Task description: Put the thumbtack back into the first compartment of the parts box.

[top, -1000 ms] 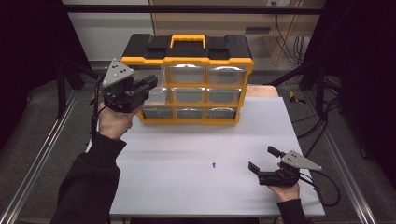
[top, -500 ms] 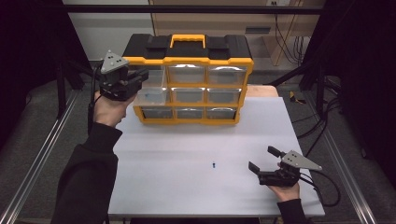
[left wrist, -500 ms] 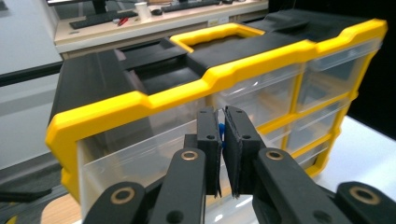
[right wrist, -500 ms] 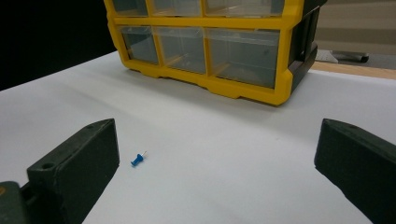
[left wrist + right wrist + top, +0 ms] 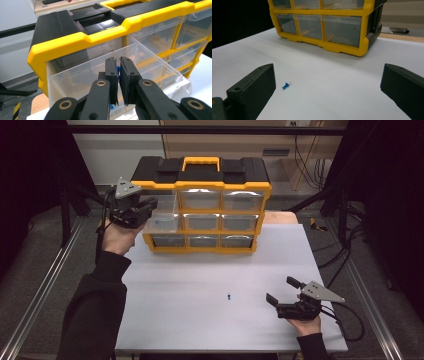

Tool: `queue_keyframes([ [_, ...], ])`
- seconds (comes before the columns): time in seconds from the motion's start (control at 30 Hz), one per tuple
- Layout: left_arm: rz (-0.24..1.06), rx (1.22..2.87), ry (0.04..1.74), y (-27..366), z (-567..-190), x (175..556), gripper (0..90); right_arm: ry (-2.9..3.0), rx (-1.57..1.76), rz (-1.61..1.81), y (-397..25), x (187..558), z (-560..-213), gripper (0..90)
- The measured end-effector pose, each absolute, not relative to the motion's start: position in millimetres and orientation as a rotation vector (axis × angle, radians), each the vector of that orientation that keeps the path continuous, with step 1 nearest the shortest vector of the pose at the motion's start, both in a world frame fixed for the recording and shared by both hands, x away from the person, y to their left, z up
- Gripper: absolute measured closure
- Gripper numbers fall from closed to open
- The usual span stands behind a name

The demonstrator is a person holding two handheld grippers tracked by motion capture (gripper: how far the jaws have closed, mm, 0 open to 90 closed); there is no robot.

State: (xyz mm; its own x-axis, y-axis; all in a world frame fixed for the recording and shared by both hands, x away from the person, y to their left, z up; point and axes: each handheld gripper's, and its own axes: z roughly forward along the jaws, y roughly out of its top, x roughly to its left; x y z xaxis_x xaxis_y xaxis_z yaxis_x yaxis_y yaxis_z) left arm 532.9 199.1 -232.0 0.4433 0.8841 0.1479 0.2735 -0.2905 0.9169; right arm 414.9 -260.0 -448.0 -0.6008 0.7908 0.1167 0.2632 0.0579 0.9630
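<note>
Pinching a blue pin (image 5: pixel 117 69) over the clear plastic drawer (image 5: pixel 82 75).
Left gripper (image 5: pixel 118 75) clamped narrow at the glossy yellow-and-black organizer (image 5: pixel 202 185); right gripper (image 5: pixel 283 292) spread wide beside another pin (image 5: pixel 286 85) on matte white table (image 5: pixel 200 290).

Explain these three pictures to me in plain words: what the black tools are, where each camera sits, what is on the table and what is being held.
No robot here: a person holds a two-jaw tool in each hand. The wide picture comes from a camera above the table. The other two come from cameras riding on the tools, looking along their black jaws.

On the white table stands a yellow and black drawer cabinet with clear drawers. One drawer on its left side is pulled out. A small blue push pin lies loose on the table.

The left hand-held gripper hangs over the open drawer, jaws nearly closed on something small and blue, probably another pin, though it is mostly hidden. The right hand-held gripper rests near the table's front edge, jaws wide open and holding nothing, with the loose pin in front of it.
</note>
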Motion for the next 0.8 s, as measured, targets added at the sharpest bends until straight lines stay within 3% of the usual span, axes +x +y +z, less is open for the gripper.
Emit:
queue_keyframes([
  [0.13, 0.842, 1.812, 1.011, 198, -233, 533, 82.4, 1.896, 1.052, 1.568, -260, 415, -448, 0.6],
  [0.23, 0.829, 1.799, 1.021, 197, -232, 532, 75.3, 1.896, 1.051, 1.567, -260, 415, -448, 0.6],
  [0.8, 0.817, 1.67, 0.827, 202, -237, 476, 16.5, 1.895, 1.037, 1.563, -261, 415, -448, 0.6],
])
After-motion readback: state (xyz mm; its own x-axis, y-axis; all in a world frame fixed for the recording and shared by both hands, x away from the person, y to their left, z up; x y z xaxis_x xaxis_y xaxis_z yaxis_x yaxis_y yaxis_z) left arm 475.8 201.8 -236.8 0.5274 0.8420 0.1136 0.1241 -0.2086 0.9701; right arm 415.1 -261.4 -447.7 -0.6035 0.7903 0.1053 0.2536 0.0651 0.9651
